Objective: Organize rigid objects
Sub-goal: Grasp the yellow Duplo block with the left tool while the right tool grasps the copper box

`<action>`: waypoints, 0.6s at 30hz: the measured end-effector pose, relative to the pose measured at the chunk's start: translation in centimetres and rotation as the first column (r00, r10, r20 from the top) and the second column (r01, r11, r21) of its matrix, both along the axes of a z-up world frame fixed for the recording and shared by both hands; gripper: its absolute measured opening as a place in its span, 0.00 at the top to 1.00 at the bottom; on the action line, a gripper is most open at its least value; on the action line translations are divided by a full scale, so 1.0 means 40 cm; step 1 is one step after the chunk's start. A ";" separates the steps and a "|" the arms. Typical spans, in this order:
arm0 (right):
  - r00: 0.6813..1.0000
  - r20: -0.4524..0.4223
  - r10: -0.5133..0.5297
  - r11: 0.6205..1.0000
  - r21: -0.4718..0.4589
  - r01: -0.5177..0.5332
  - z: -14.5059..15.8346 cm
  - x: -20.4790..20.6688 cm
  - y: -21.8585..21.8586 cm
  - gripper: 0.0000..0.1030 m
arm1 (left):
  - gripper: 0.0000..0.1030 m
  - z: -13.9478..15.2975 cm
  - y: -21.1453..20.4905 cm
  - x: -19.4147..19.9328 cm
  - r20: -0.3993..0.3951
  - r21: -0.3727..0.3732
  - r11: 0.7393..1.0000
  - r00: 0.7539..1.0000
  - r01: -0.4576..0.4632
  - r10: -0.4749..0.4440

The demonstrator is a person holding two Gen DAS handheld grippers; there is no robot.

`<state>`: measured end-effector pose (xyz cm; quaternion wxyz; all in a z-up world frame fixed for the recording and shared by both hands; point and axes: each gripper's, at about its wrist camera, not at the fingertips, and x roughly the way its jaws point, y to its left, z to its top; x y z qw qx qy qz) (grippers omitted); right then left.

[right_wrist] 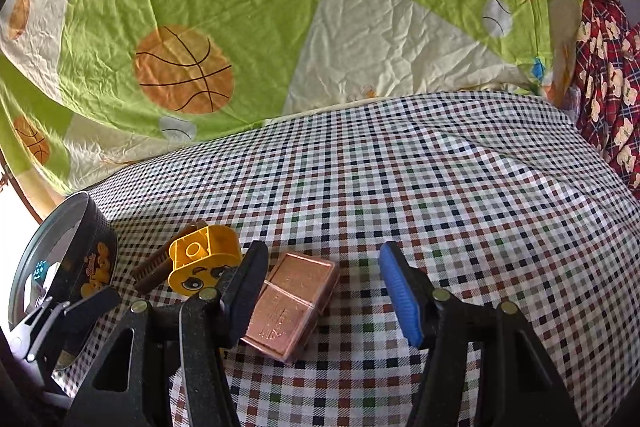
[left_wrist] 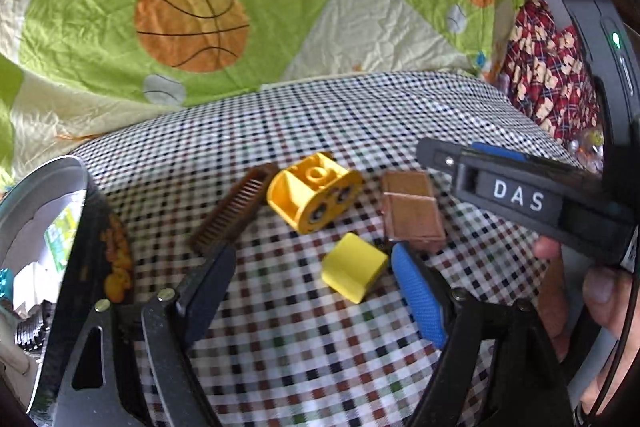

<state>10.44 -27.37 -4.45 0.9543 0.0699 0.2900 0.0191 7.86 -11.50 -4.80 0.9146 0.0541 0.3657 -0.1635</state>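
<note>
On the checked cloth lie a brown comb, a yellow toy block with a face, a small pale yellow block and a copper-coloured flat box. My left gripper is open and empty, with the pale yellow block between its fingers. My right gripper is open and empty, and the copper box lies by its left finger. The face block and comb lie left of it. The right gripper also shows in the left wrist view.
A round black tin stands at the left edge of the cloth; it also shows in the right wrist view. A green basketball quilt rises behind. Red patterned fabric lies at the far right.
</note>
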 end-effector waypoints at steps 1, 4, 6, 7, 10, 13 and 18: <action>1.000 0.001 -0.004 1.000 0.002 0.004 0.000 0.000 -0.002 0.41 | 0.21 -0.004 -0.003 0.003 -0.006 0.003 1.000 1.000 0.004 -0.004; 1.000 0.002 -0.010 1.000 0.009 0.010 -0.001 0.006 -0.003 0.41 | 0.21 -0.018 -0.023 0.011 -0.025 0.018 0.999 0.999 0.035 -0.035; 1.000 -0.001 -0.011 1.000 0.007 0.011 -0.002 0.007 -0.002 0.41 | 0.22 -0.033 -0.034 0.022 -0.057 0.026 0.998 0.997 0.049 -0.047; 1.000 -0.003 -0.010 1.000 0.005 0.010 -0.002 0.008 0.000 0.41 | 0.26 -0.036 -0.035 0.026 -0.067 0.024 0.998 0.996 0.054 -0.053; 1.000 -0.010 -0.009 1.000 0.002 0.009 -0.006 0.011 0.002 0.41 | 0.63 -0.047 -0.034 0.036 -0.103 -0.003 0.996 0.991 0.089 -0.088; 1.000 -0.020 -0.006 1.000 -0.002 0.006 -0.012 0.016 0.004 0.41 | 0.64 -0.048 -0.026 0.035 -0.107 -0.027 0.995 0.989 0.099 -0.102; 0.998 -0.058 0.018 1.000 -0.011 -0.019 -0.028 0.030 0.019 0.40 | 0.64 -0.029 0.013 0.021 -0.040 -0.024 0.999 0.998 0.048 -0.049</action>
